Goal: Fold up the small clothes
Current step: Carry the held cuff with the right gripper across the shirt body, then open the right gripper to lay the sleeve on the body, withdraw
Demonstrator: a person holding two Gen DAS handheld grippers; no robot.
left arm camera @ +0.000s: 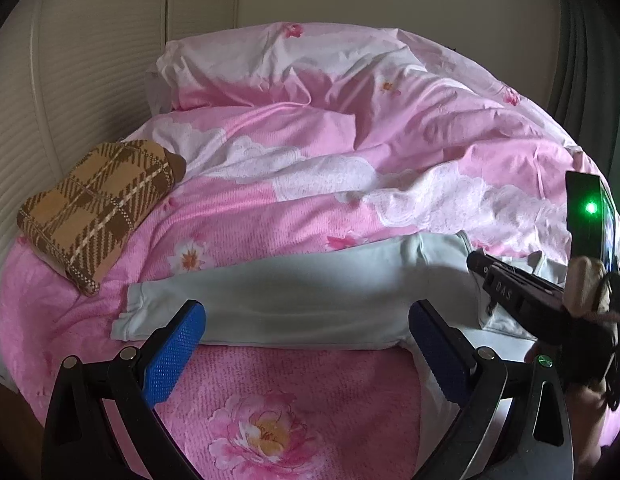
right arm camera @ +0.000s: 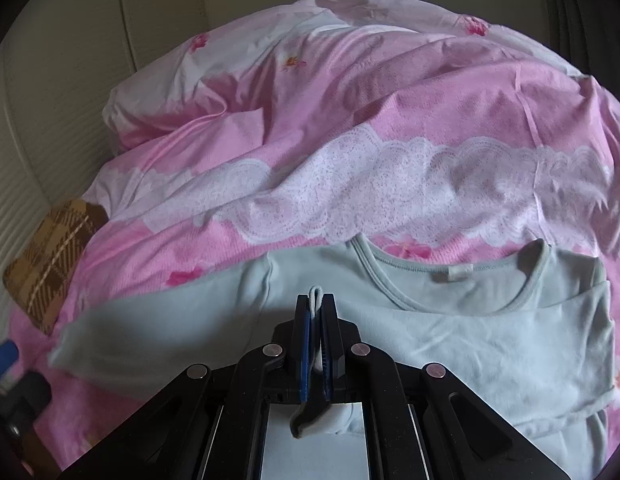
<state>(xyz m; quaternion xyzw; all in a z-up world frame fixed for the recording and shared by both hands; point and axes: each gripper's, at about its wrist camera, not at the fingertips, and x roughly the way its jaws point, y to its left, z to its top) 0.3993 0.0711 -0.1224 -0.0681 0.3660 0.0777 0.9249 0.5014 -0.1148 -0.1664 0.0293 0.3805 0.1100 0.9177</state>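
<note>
A pale blue long-sleeved shirt (right arm camera: 449,332) lies flat on the pink floral bed, neckline away from me. Its left sleeve (left arm camera: 294,300) stretches out to the left. My left gripper (left arm camera: 306,320) is open, its blue pads (left arm camera: 178,352) straddling the sleeve's near edge, holding nothing. My right gripper (right arm camera: 317,300) is shut on a pinched fold of the shirt's fabric (right arm camera: 315,294), with cloth hanging out behind the jaws. In the left wrist view the right gripper's black body (left arm camera: 549,300) sits over the shirt at the right.
A folded brown plaid garment (left arm camera: 94,208) lies at the bed's left edge; it also shows in the right wrist view (right arm camera: 50,264). A rumpled pink and white duvet (left arm camera: 349,128) fills the far half of the bed. A cream ribbed wall (left arm camera: 50,80) stands to the left.
</note>
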